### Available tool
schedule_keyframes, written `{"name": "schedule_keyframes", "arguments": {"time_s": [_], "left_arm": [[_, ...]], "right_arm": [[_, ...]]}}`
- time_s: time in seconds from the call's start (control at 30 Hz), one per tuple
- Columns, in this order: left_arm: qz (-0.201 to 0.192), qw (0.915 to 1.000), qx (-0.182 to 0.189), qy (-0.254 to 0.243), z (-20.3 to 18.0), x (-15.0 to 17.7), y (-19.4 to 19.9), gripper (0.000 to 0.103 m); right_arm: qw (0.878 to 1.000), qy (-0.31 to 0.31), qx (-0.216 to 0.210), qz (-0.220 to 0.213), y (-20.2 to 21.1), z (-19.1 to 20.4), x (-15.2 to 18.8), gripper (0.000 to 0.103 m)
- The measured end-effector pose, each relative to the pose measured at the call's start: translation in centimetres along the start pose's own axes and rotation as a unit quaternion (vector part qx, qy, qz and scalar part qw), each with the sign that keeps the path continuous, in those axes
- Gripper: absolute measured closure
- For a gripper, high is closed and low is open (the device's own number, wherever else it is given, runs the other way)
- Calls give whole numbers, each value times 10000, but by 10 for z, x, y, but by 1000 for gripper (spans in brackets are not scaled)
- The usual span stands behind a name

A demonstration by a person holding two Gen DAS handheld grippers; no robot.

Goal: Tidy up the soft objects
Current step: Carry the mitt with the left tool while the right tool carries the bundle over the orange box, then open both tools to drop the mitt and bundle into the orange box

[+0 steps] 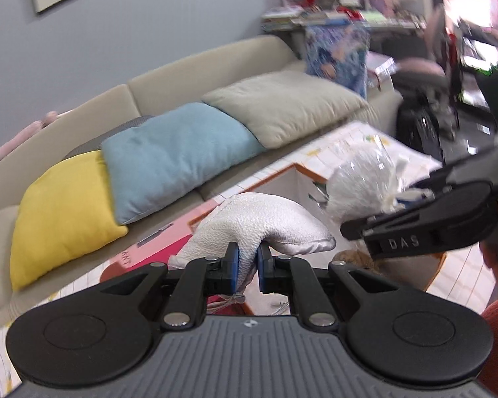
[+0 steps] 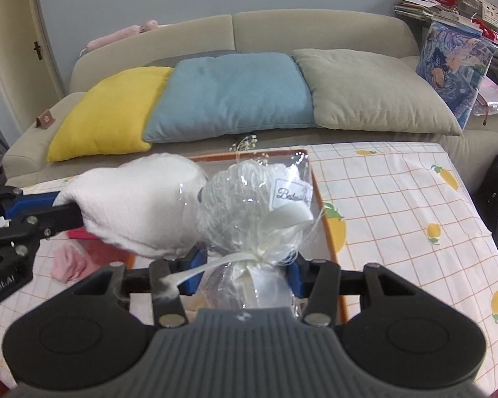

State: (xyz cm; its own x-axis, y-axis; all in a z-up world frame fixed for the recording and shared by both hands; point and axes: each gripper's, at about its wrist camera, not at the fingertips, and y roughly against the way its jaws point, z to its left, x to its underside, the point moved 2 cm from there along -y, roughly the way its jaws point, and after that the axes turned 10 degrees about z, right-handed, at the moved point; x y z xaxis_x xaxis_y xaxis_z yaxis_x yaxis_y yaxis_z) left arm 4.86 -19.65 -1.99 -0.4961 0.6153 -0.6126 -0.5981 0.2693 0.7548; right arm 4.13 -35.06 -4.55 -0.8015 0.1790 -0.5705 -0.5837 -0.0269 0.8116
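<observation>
Both tongs are clamped: our left gripper [image 1: 248,267] pinches a white textured cloth [image 1: 259,229], and our right gripper [image 2: 242,277] squeezes a cellophane-wrapped white bundle [image 2: 249,205] tied with ribbon. We hold both side by side above an orange-rimmed box [image 2: 328,229] on the lemon-print tablecloth [image 2: 398,199], facing the sofa [image 2: 315,30].

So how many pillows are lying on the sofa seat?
3, in a row: the yellow pillow on the left, the blue pillow in the middle, the beige pillow on the right. Something grey behind them is mostly hidden.
</observation>
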Motion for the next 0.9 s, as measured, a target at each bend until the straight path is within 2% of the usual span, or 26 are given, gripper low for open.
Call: {"name": "schedule_keyframes", "arguments": {"time_s": [0.3,0.47,0.73,0.9], "left_arm": [[548,9974,192,-427,-16,0,-61,90],[692,9948,178,-726,-22,4,-88,90],[974,9922,416,-652,-22,4,-122,90],[1069,9917,454,-545,-18,8,-129,87]], "right_arm": [[9987,-47,67,507,-60,-20,-6,54],[9972,-119,92,736,-88,-25,-2,54],[9943,616,523,689,-108,-7,-4,53],[9925,766,606,736,-113,-4,-5,51]]}}
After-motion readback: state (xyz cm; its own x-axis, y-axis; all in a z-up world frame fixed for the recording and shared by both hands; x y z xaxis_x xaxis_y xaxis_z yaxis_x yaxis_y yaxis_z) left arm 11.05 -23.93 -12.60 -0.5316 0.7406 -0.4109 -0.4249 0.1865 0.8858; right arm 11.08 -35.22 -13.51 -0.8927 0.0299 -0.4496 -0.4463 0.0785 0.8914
